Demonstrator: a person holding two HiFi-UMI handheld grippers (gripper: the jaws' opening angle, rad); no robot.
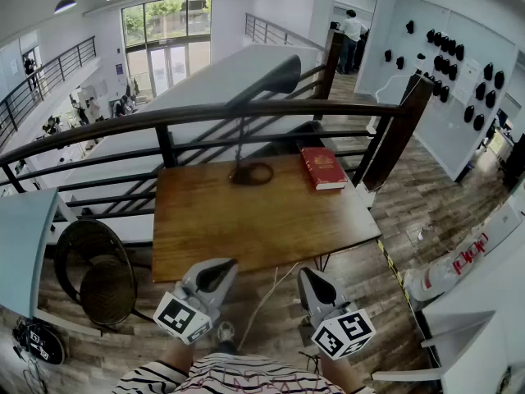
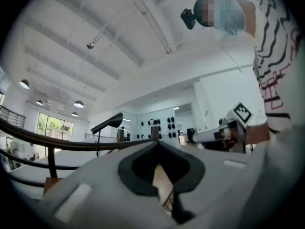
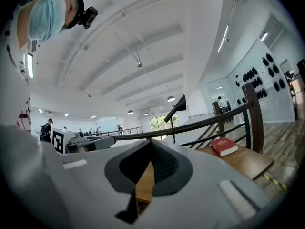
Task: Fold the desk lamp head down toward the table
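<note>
The black desk lamp stands at the far edge of the wooden table. Its ring base lies flat, its thin stem is upright, and its long head slants upward. The lamp head also shows in the left gripper view and in the right gripper view. My left gripper and right gripper hover side by side at the table's near edge, well short of the lamp. Both are shut, with nothing between their jaws.
A red book lies on the table to the right of the lamp base. A dark metal railing runs just behind the table. A round wicker chair stands on the left. A thin white cable hangs from the front edge.
</note>
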